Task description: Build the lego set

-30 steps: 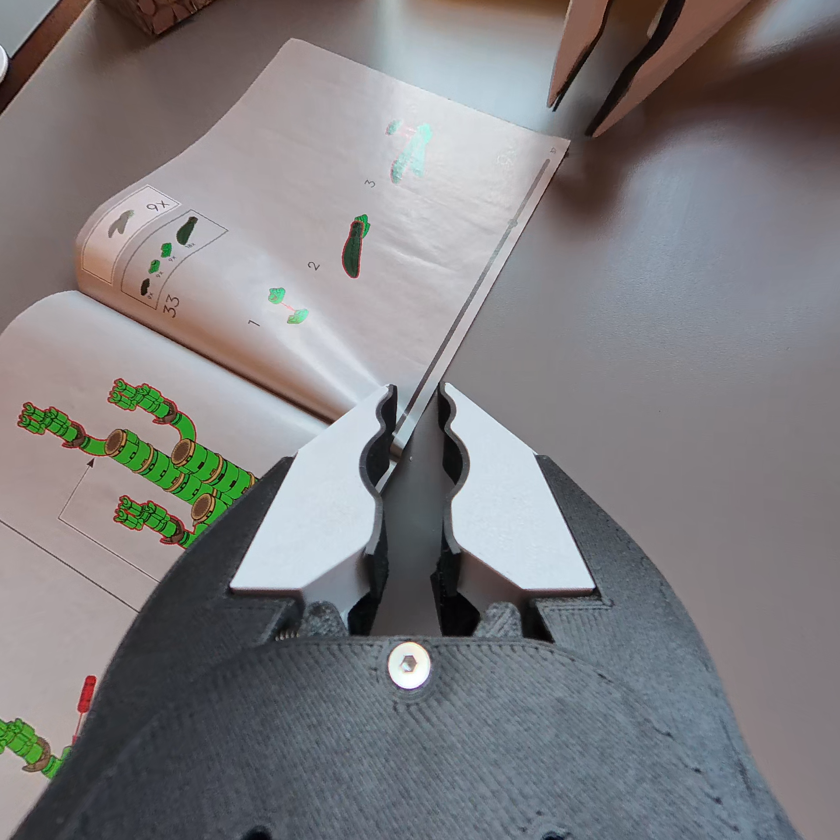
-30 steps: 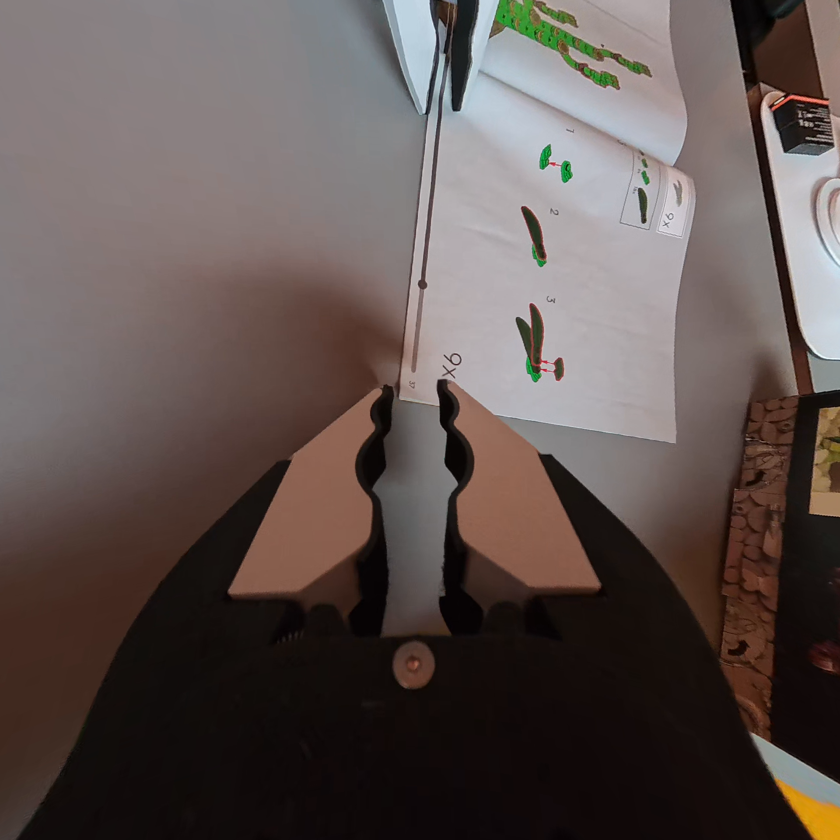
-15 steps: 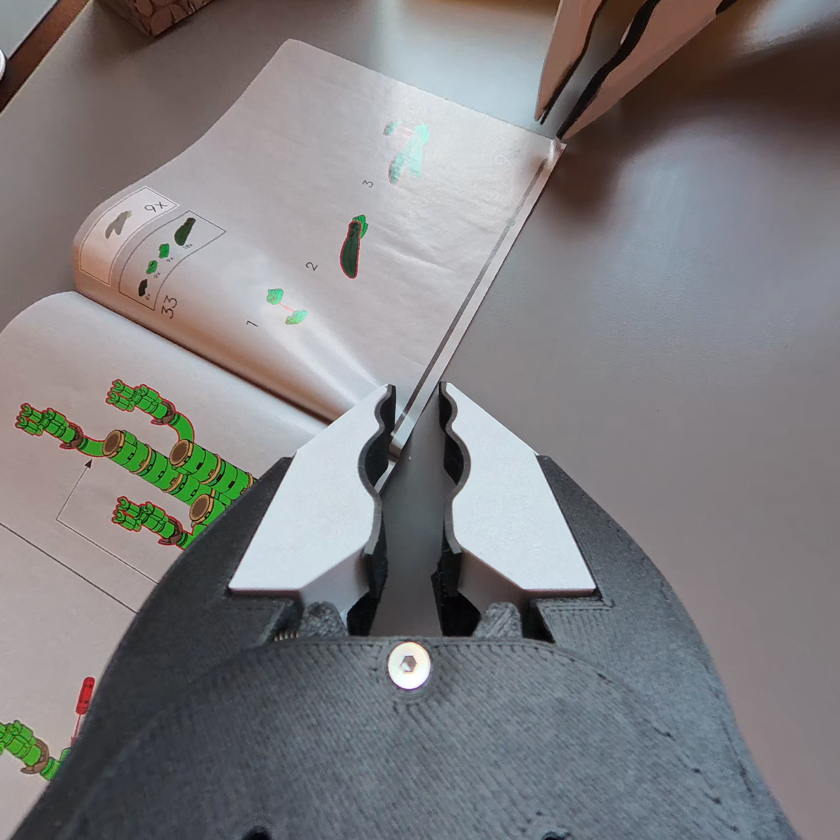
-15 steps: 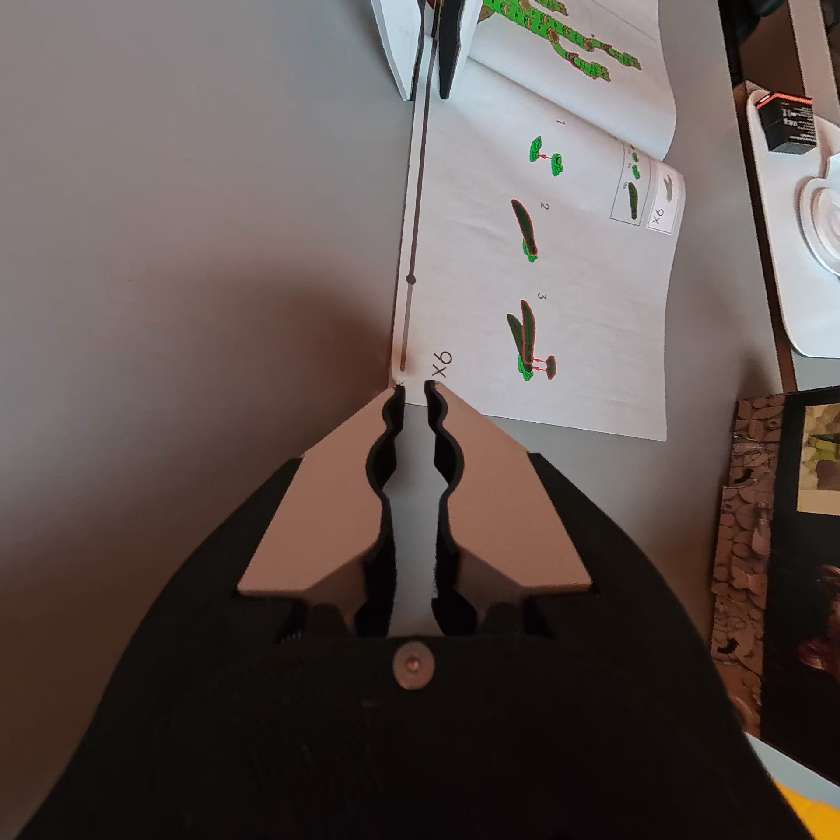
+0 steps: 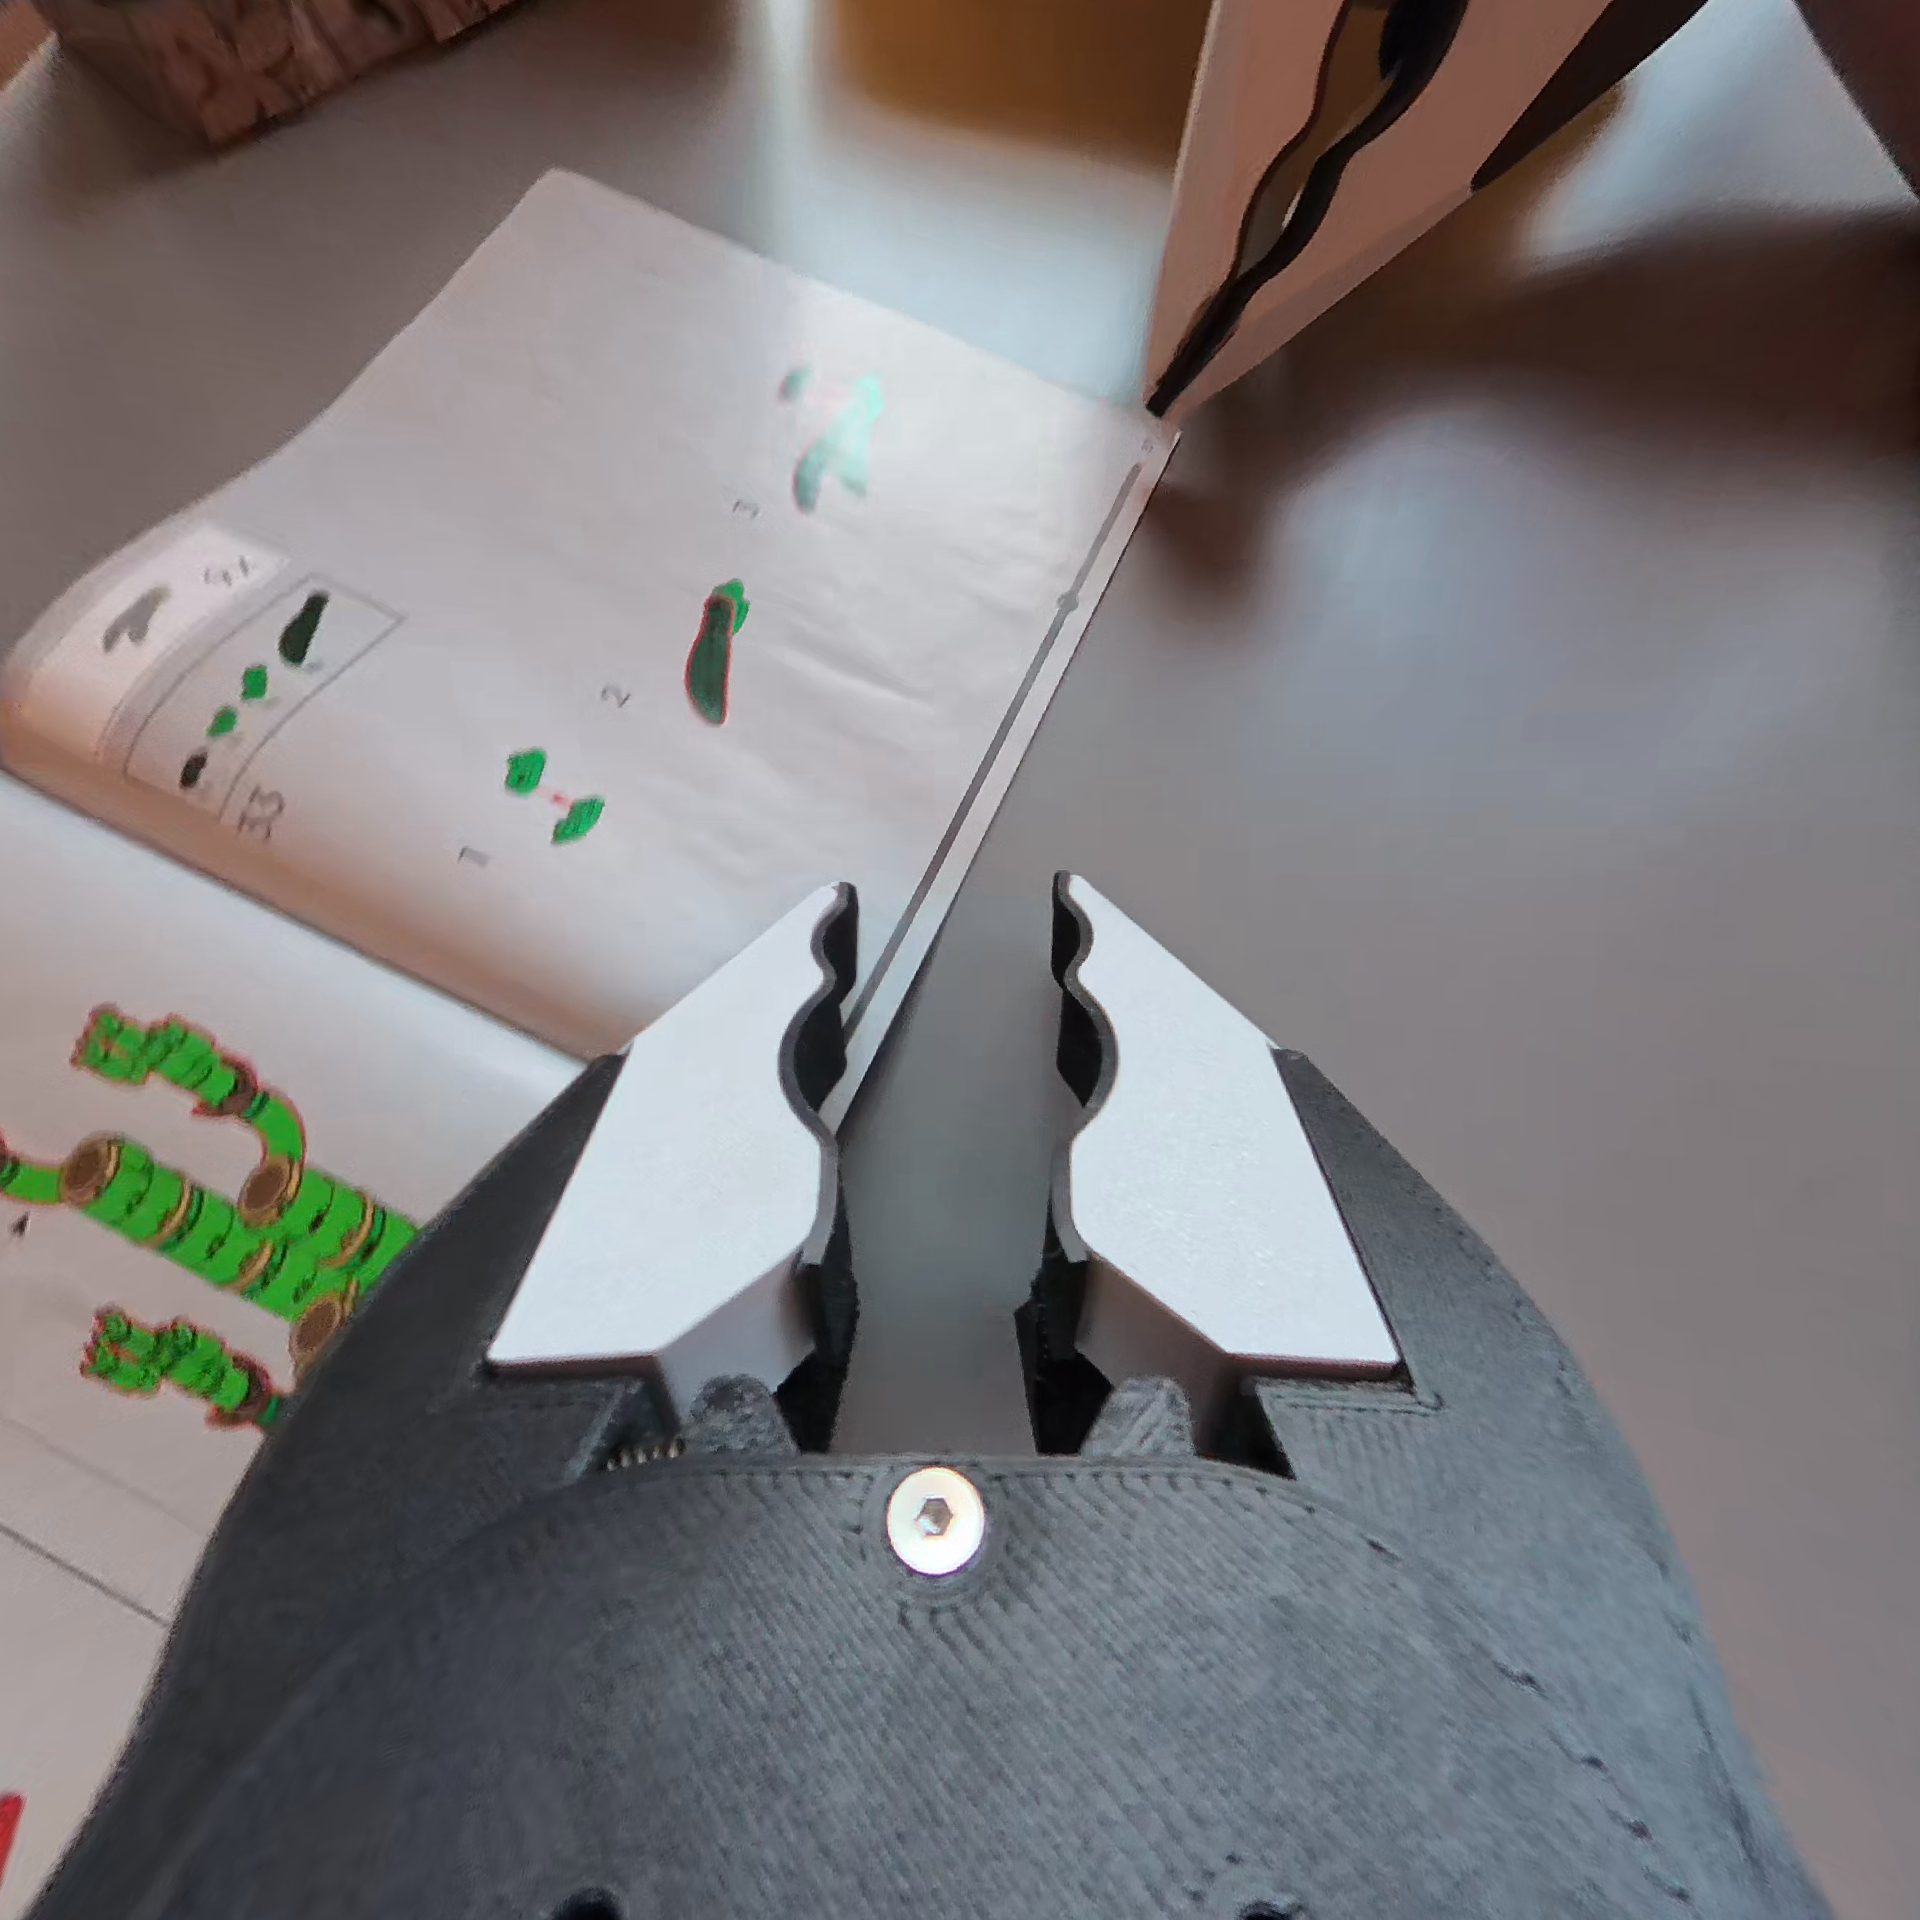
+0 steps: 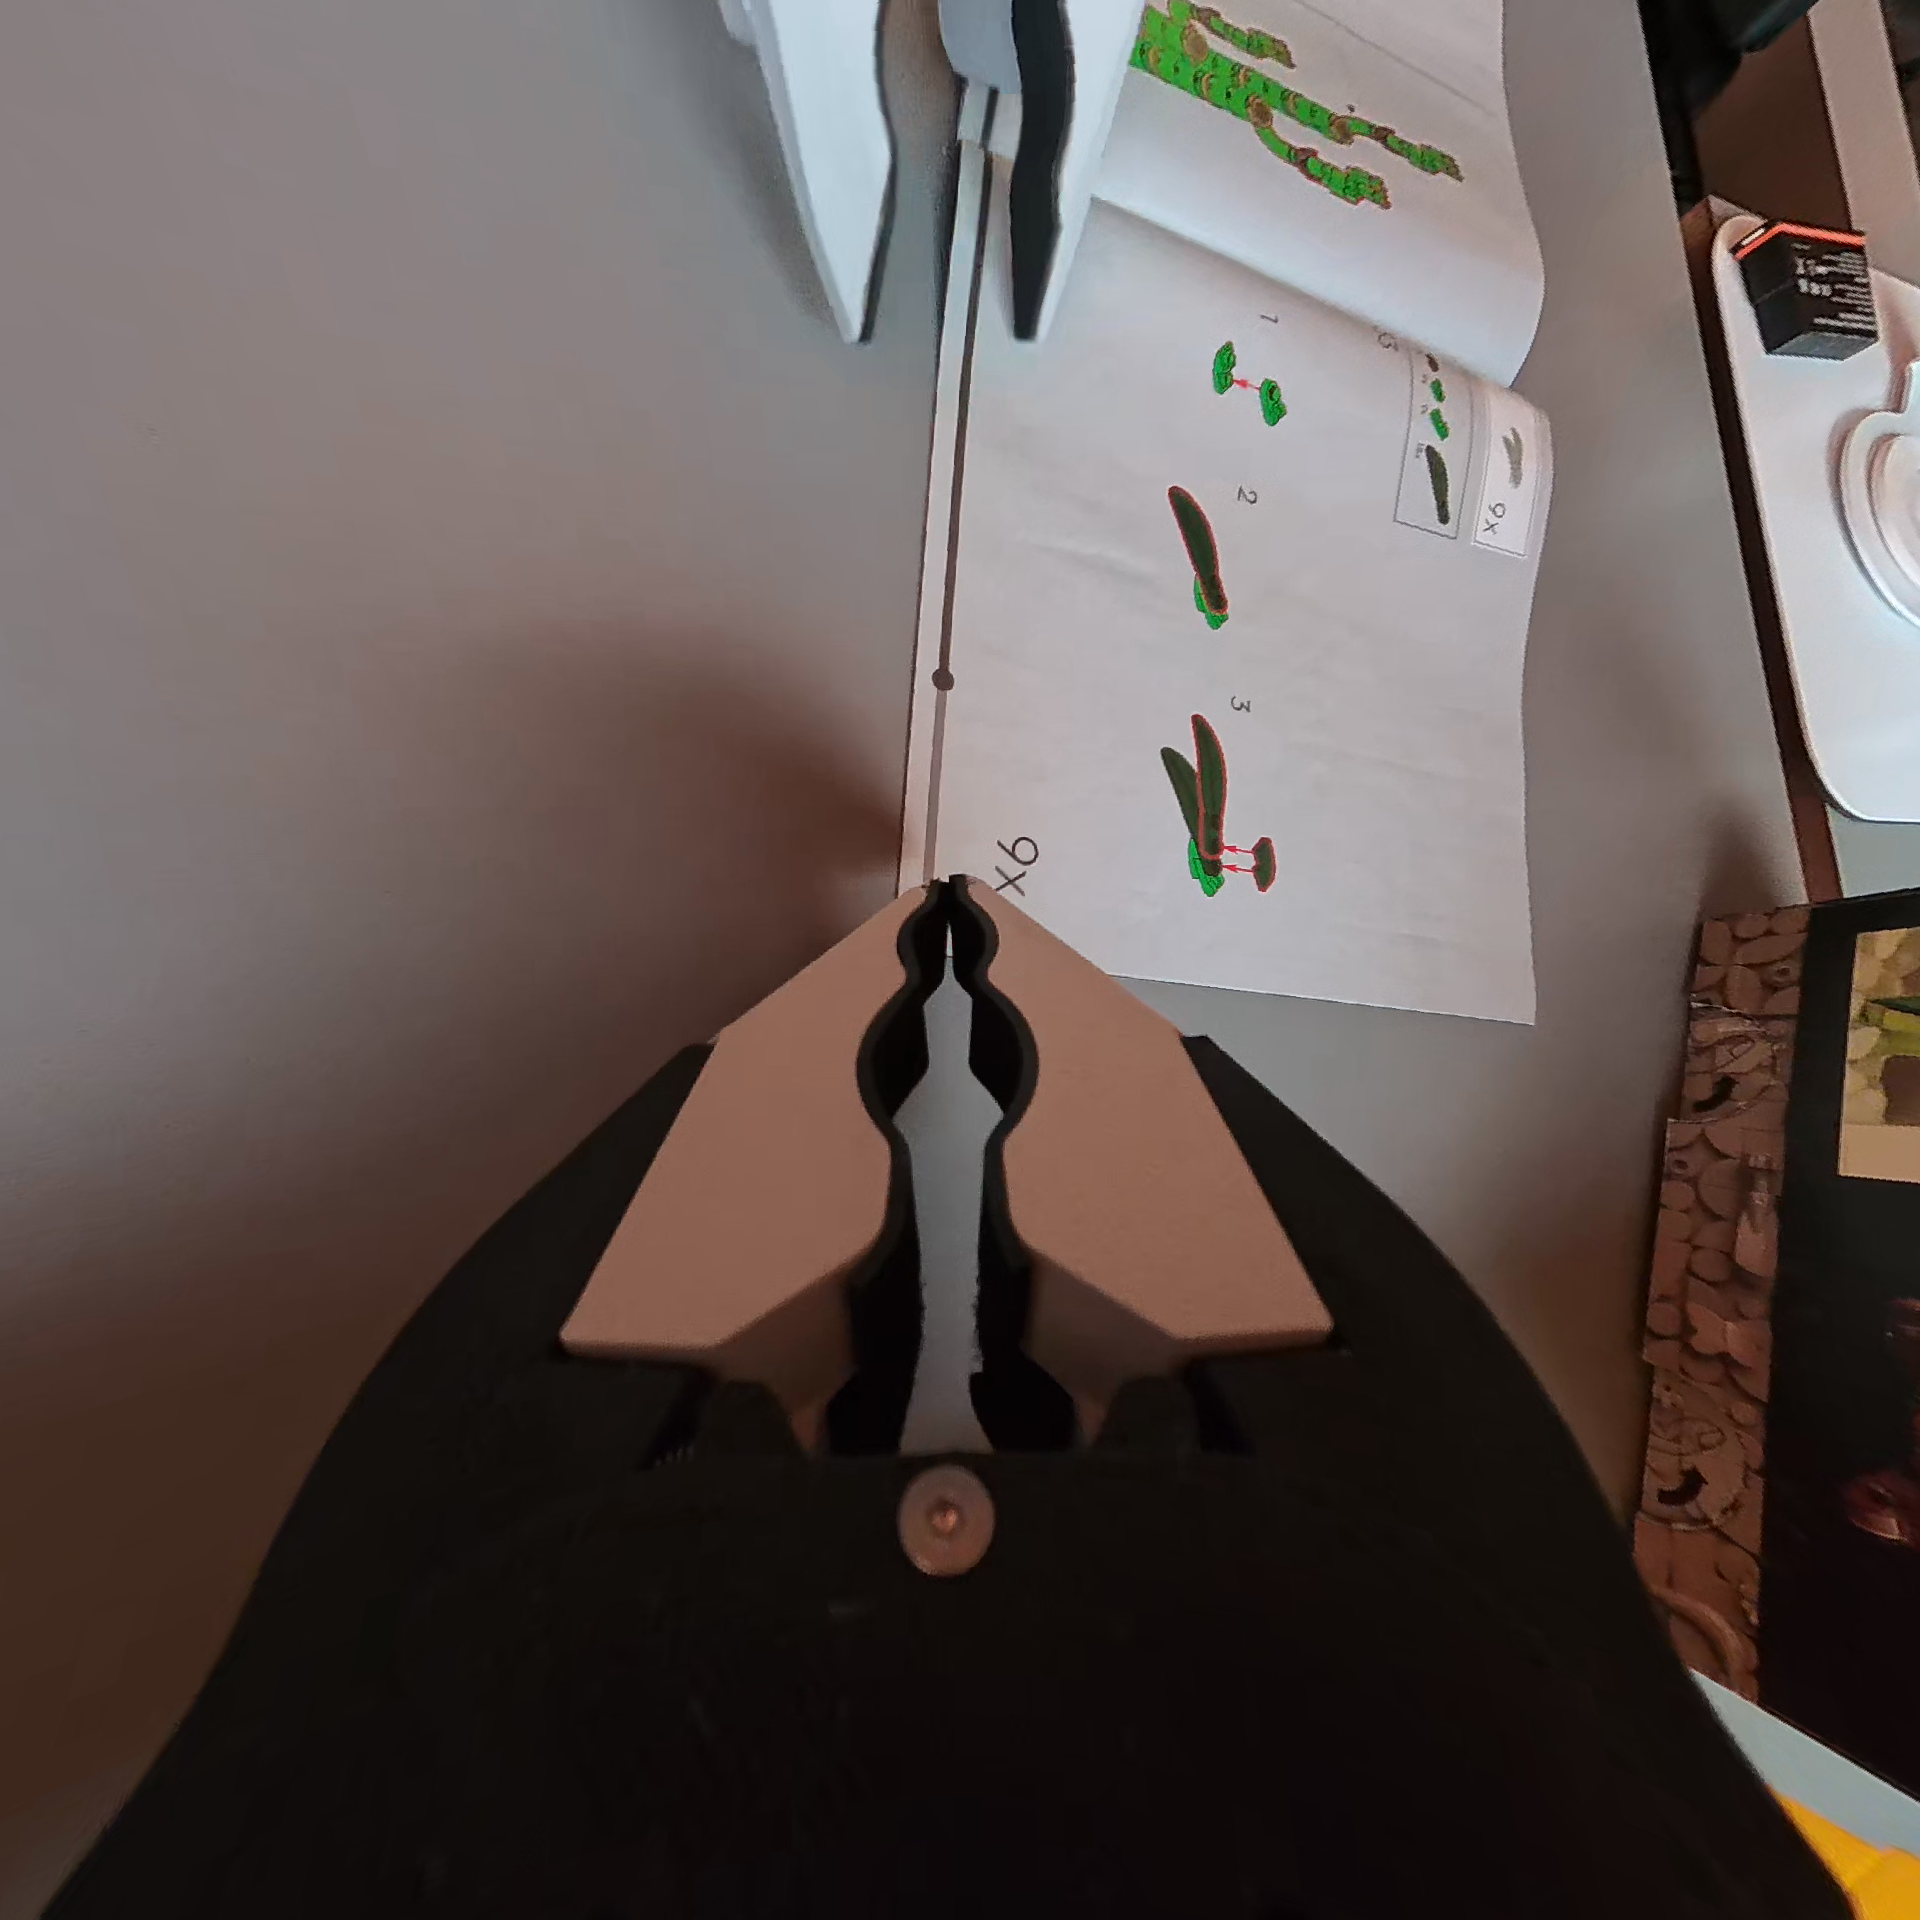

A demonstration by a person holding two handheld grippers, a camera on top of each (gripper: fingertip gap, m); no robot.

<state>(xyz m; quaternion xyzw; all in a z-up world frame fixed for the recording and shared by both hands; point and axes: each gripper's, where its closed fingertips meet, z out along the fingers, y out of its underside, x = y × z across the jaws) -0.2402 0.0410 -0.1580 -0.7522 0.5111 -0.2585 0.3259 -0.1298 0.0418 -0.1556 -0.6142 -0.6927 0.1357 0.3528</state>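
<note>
The open instruction booklet [image 5: 582,499] lies on the grey table [image 5: 1455,935], its right-hand page showing green leaf steps. My left gripper [image 5: 954,888] is open, with the near part of that page's outer edge running between its fingers. My right gripper [image 6: 948,883] is shut on the page's opposite corner, and white paper shows between its fingers. In the left wrist view the right gripper [image 5: 1174,400] meets the far corner of the page. In the right wrist view the booklet [image 6: 1299,582] stretches ahead to the open left gripper [image 6: 945,208]. No loose bricks show.
A patterned cardboard box [image 6: 1725,1299] lies to the right of the booklet and shows at the top left of the left wrist view [image 5: 260,73]. A white tray [image 6: 1787,582] with a small black box [image 6: 1813,291] sits beyond the table edge. Something yellow [image 6: 1860,1870] shows at the bottom right.
My left gripper has opened wider around the page edge. My right gripper has moved to the page corner and closed on it.
</note>
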